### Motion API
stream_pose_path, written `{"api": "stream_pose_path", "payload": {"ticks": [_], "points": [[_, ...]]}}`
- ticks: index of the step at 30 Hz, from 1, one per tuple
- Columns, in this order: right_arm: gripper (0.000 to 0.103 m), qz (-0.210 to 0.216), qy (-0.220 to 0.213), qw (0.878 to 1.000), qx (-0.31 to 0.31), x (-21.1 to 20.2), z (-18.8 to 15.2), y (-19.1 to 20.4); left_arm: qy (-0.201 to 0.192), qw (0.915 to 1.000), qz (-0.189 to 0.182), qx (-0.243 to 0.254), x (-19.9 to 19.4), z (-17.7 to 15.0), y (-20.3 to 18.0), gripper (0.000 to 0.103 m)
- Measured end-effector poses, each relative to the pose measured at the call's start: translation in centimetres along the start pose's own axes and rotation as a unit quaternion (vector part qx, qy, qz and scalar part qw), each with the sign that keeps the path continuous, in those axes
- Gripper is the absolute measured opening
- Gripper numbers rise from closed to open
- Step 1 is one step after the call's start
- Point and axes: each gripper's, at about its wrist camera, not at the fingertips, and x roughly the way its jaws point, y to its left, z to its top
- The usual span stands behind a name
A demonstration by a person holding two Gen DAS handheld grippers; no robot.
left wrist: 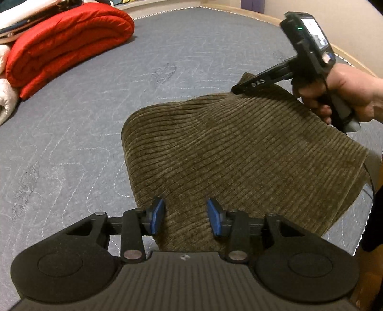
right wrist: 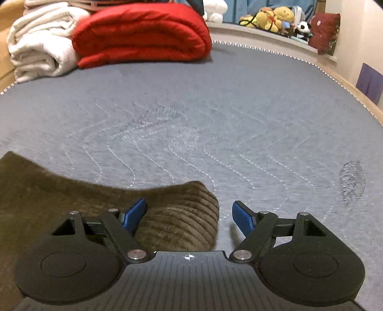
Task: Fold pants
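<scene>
Olive-brown corduroy pants (left wrist: 227, 148) lie folded on a grey quilted mattress (left wrist: 95, 107). My left gripper (left wrist: 186, 219) is over their near end with its blue pads apart and the cloth lying between them; neither pad presses on it. In the right wrist view a rounded corner of the pants (right wrist: 182, 215) sits between the wide-set pads of my right gripper (right wrist: 189, 204), which is open; the left pad is against the fabric and the right pad is over bare mattress (right wrist: 191, 119). The left wrist view shows the right gripper (left wrist: 237, 89) at the pants' far corner, held by a hand (left wrist: 347, 93).
A folded red quilt (left wrist: 69, 45) (right wrist: 141, 33) and a white blanket (right wrist: 40, 40) lie at the far left of the mattress. Plush toys (right wrist: 275, 18) and a dark red cushion (right wrist: 325, 31) sit on a ledge beyond the stitched far edge. A wooden frame edge (right wrist: 354, 88) runs along the right.
</scene>
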Motion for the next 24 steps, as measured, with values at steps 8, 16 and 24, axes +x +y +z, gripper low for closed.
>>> {"api": "stream_pose_path", "payload": {"ticks": [8, 16, 24], "points": [[0.081, 0.003, 0.001, 1.000, 0.023, -0.8, 0.4, -0.3, -0.011, 0.9998, -0.001, 0.017, -0.8, -0.3, -0.5, 0.048], [0.097, 0.104, 0.011, 0.989, 0.106, -5.1, -2.1, -4.8, -0.036, 0.9942, 0.006, -0.102, -1.0, 0.6, 2.3, 0.084], [0.100, 0.241, 0.125, 0.943, 0.192, -4.2, -5.2, -8.2, 0.007, 0.9781, -0.041, -0.204, 2.8, 0.5, 5.0, 0.094]]}}
